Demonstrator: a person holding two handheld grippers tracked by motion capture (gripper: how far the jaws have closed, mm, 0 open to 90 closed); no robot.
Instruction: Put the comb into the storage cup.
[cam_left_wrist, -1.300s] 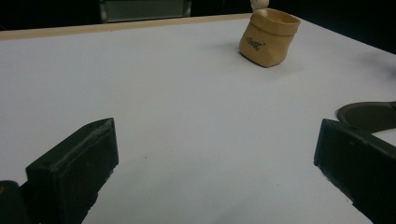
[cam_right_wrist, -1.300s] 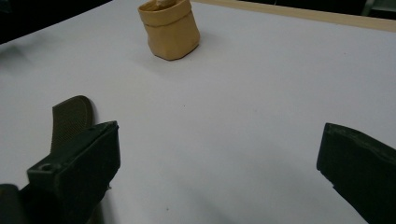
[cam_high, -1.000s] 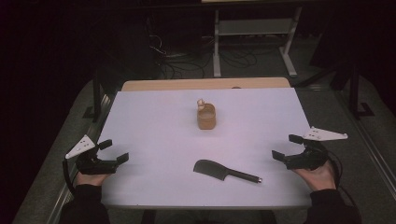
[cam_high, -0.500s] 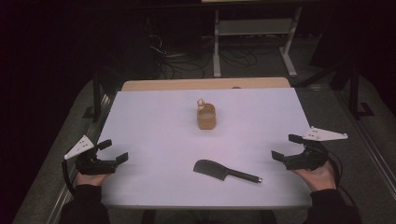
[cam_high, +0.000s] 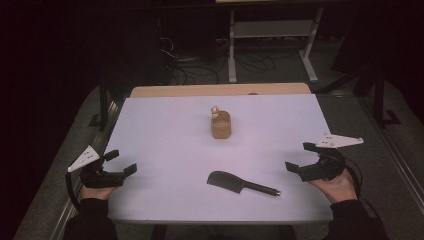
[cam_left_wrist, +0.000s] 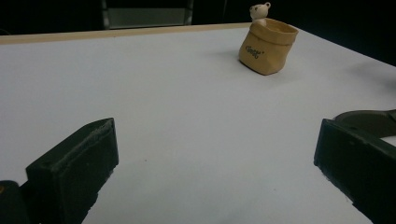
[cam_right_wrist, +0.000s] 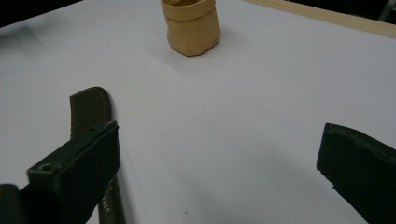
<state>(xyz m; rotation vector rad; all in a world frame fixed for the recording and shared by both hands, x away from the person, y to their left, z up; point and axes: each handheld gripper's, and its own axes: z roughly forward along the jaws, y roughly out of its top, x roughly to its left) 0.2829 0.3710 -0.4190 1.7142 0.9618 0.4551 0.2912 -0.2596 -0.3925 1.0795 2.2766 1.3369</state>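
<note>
- High view: the left claw (cam_high: 121, 162) rests at the lower left of the frame, on the near left corner of the white bench (cam_high: 165, 130); its jaws stand wide apart and hold nothing.
- High view: the right claw (cam_high: 300, 157) rests at the lower right of the frame, at the bench's right edge; its jaws also stand wide apart and are empty.
- High view: the dark comb (cam_high: 243, 183) lies flat on the bench in the lower middle of the frame, between the two claws, nearer the right one and apart from both. Its toothed head points to the left of the frame and its thin handle to the right.
- Right gripper view: the comb (cam_right_wrist: 91, 108) lies at the left of the frame; its handle passes behind the left-hand jaw, and whether it touches that jaw cannot be told. The space between the jaws shows bare bench (cam_right_wrist: 261, 93).
- Left gripper view: an edge of the comb (cam_left_wrist: 369, 120) shows at the right of the frame, just beyond the right-hand jaw.
- High view: the tan sack-shaped pot (cam_high: 220, 125) stands upright in the middle of the frame, beyond the comb and well apart from both claws.
- Left gripper view: the pot (cam_left_wrist: 267, 46) sits at the upper right of the frame, with lettering on its side; a small white bear figure (cam_left_wrist: 259, 11) rises at its far rim.
- Right gripper view: the pot (cam_right_wrist: 191, 25) stands at the top centre; its inside cannot be made out.
</note>
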